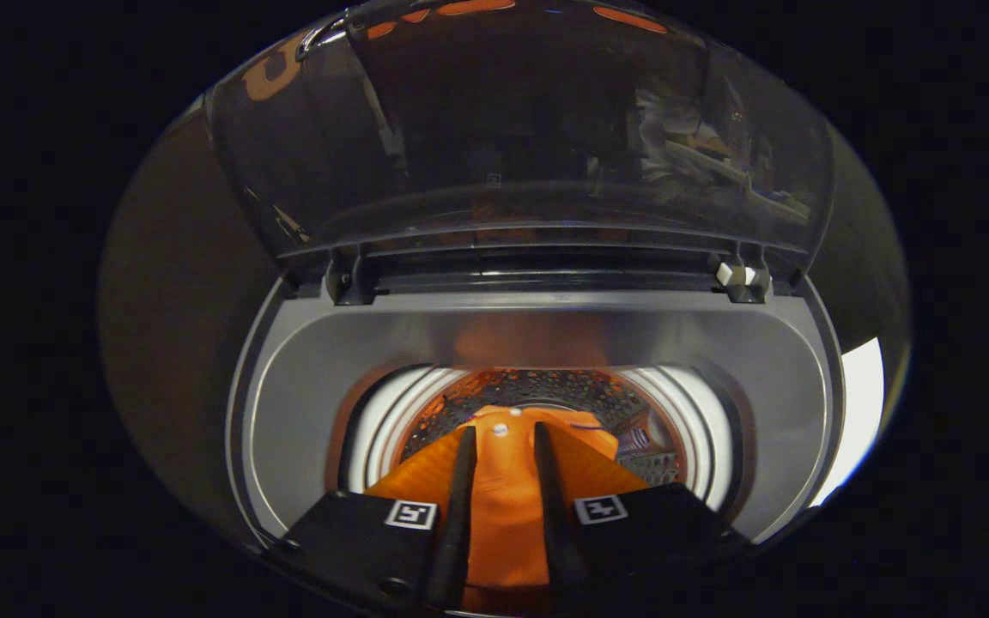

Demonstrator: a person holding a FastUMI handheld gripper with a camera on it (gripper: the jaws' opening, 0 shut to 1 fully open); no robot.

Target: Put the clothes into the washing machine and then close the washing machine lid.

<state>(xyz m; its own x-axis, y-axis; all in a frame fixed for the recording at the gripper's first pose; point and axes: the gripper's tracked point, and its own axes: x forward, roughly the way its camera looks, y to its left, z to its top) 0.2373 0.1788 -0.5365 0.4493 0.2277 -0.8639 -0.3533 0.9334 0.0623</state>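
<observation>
Right now the gripper [503, 446] is clamped on one orange garment [507, 515], low centre of frame, hanging over the washer drum [537, 390]. Looks soft, light, floppy; a bunched fold w/ plenty of cloth is prob the best hold. One washer; one clear lid [512, 129] stands open, upper frame.

The orange garment [503, 506] is soft ribbed cloth, matt, pinched between the gripper [503, 442] fingers. The drum [537, 390] beyond is perforated metal — shiny. The raised lid [512, 129] is smooth, glossy see-through plastic; the washing machine's rim [306, 378] — satin grey plastic.
</observation>
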